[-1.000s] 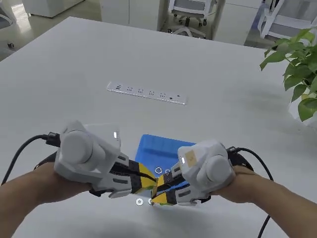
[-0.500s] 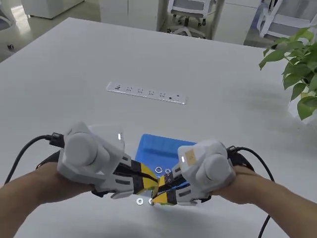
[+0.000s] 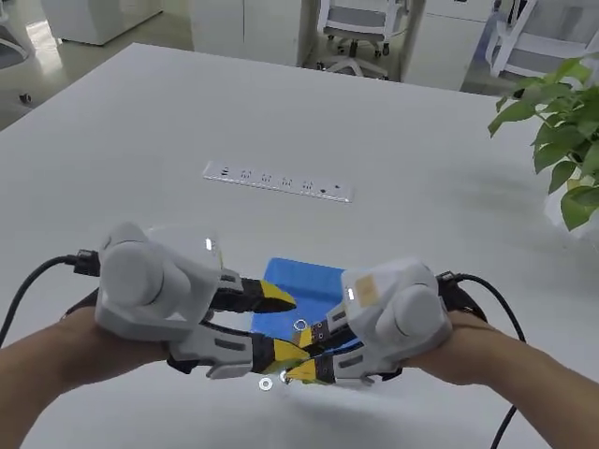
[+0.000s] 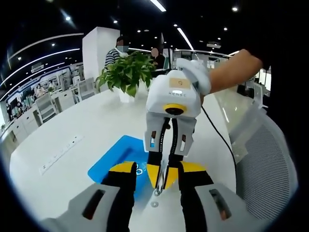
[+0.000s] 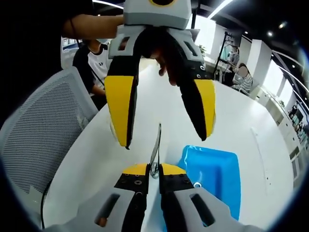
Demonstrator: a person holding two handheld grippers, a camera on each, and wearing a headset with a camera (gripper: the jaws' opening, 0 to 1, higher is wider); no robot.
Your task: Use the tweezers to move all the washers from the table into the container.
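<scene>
My right gripper is shut on thin metal tweezers that point forward over the white table. The tweezers' tips reach down close to two small washers on the table. Just beyond lies the shallow blue container with at least one washer in it. My left gripper faces the right gripper head-on. Its yellow fingertips are open wide, one on each side of the tweezers, holding nothing. Another washer lies below both grippers.
A white power strip is set in the table beyond the container. A potted plant stands at the right edge. Office chairs are behind the far edge. A mesh chair is close to the near edge.
My left gripper's jaws, close together by the tweezers before, have spread wide apart. The right gripper has stayed shut on the tweezers in about the same place.
</scene>
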